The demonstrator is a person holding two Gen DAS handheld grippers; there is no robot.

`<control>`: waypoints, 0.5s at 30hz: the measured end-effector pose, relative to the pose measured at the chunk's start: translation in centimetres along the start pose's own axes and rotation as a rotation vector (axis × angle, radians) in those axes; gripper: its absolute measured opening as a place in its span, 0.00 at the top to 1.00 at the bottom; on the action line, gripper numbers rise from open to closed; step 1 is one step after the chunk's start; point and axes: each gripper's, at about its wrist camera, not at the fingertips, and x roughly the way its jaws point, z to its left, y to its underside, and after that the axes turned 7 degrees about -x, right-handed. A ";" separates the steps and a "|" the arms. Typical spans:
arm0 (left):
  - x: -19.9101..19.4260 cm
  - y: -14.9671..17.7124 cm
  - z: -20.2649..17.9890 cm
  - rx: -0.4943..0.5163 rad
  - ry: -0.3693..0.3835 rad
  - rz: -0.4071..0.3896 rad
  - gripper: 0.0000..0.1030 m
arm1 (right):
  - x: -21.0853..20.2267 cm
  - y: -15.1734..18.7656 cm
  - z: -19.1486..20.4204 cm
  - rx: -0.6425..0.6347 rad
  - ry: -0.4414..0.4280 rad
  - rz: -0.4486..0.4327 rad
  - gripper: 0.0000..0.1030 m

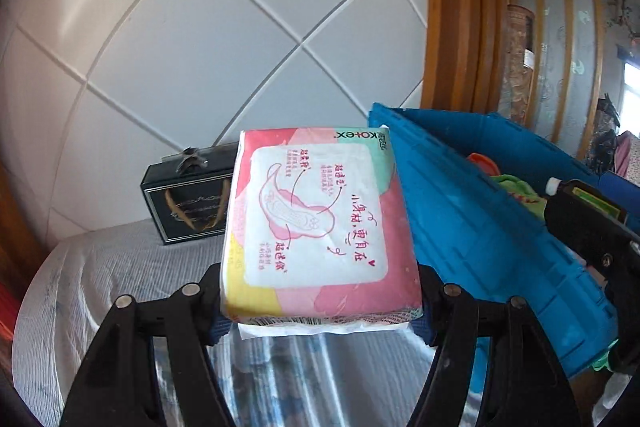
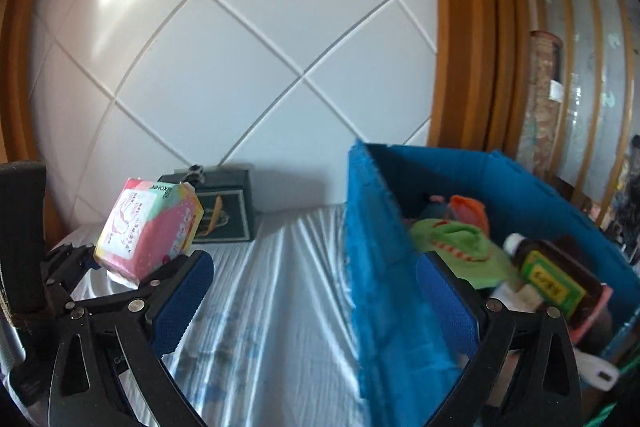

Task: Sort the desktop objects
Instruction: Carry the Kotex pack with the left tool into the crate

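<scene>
Two hand-held grippers raised beside a blue crate (image 2: 400, 247) on a striped tablecloth (image 2: 272, 267).

The crate, the landmark, holds a green cloth (image 2: 452, 243), a brown bottle (image 2: 552, 275) and other items. Left of it stands a dark gift box (image 1: 188, 203). The left gripper (image 1: 320, 303) pinches a pink pad packet (image 1: 320, 223) in the air left of the crate. The right gripper (image 2: 316, 307) is spread wide, straddling the crate's near wall, gripping nothing.
</scene>
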 end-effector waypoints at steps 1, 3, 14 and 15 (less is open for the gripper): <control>-0.5 -0.2 -1.7 0.007 0.018 -0.007 0.34 | -0.8 0.1 -1.7 0.009 0.021 -0.009 0.00; -1.3 -0.4 -5.7 0.030 0.038 -0.026 0.34 | -2.4 0.4 -5.4 0.028 0.060 -0.028 0.00; 1.3 2.0 -24.9 0.064 0.059 0.055 0.34 | -1.9 5.5 -24.7 0.008 0.140 0.026 0.00; 1.9 2.4 -25.8 0.065 0.047 0.069 0.34 | -1.4 6.0 -25.8 0.010 0.131 0.040 0.00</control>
